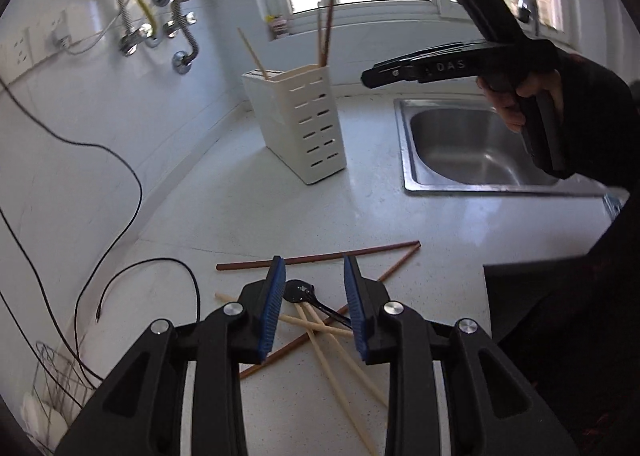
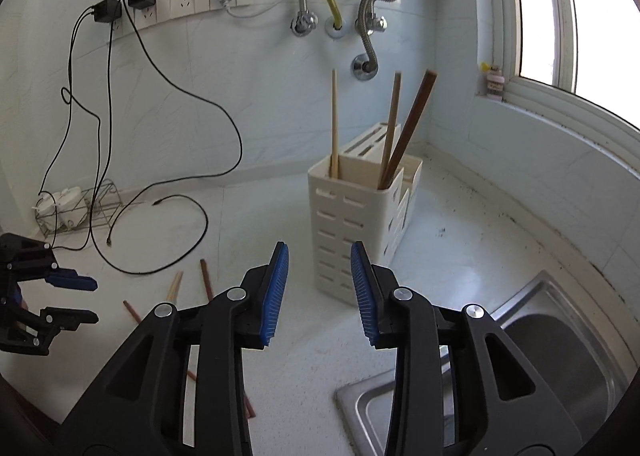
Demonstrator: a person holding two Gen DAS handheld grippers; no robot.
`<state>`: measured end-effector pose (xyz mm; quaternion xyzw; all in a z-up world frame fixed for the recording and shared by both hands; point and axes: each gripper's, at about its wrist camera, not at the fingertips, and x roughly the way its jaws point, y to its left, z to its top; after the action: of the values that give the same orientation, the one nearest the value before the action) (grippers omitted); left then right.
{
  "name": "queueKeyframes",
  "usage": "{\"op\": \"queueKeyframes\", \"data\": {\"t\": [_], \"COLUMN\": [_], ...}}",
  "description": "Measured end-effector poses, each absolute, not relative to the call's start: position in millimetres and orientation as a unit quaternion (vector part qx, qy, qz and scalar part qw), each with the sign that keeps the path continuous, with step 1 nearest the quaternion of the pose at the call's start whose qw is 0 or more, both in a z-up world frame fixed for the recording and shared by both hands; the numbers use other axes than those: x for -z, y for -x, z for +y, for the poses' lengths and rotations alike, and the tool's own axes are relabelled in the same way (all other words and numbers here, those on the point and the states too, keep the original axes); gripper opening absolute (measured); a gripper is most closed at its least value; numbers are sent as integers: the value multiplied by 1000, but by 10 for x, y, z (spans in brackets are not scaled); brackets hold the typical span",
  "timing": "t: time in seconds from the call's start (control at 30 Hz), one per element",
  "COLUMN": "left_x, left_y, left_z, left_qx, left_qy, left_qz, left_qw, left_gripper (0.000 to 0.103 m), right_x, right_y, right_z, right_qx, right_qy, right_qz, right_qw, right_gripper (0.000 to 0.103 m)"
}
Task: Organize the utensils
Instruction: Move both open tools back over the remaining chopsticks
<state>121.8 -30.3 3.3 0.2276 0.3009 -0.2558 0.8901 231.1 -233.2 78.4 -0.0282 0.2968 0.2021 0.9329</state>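
A white speckled countertop [image 1: 248,212] ran along a tiled wall hung with pipes and sockets, with a window above its far edge. A steel sink [image 1: 472,148] was sunk into the counter's right side. Toward the far corner, between wall and sink, a cream slotted utensil holder [image 2: 352,228] stood upright, with one pale chopstick and two brown ones leaning out of its top. At the near edge of the counter a loose heap of chopsticks [image 1: 320,332], pale and brown, lay crossed over one another, and a black spoon [image 1: 304,294] rested among them.

The left gripper [image 1: 316,308] hung just above that heap, its blue pads spread apart with nothing pinched; the spoon's bowl showed in the gap. The right gripper [image 2: 320,292] was also parted and empty, aimed at the holder, above the counter beside the sink's rim. Black cables [image 2: 176,216] trailed across the counter's left side.
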Motion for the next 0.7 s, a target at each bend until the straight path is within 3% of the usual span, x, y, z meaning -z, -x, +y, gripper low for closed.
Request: {"op": "queueKeyframes", "data": {"t": [0.13, 0.27, 0.7], "left_x": [97, 266, 614], "left_y": [-1141, -1074, -860], "left_z": [-425, -572, -668], "left_qx": [314, 381, 482], "left_qy": [-321, -409, -543], "left_qz": [273, 271, 241], "left_qw": [851, 784, 644], "left_gripper": [30, 30, 30], "right_x": [-457, -143, 320], "right_y": [-2216, -2166, -2037], "right_z": [-2278, -2271, -2110], "right_qx": [-225, -251, -267], "right_qy": [17, -4, 3], "right_qz": [353, 405, 462], "right_qw": [908, 879, 846], "right_gripper": [31, 20, 17]}}
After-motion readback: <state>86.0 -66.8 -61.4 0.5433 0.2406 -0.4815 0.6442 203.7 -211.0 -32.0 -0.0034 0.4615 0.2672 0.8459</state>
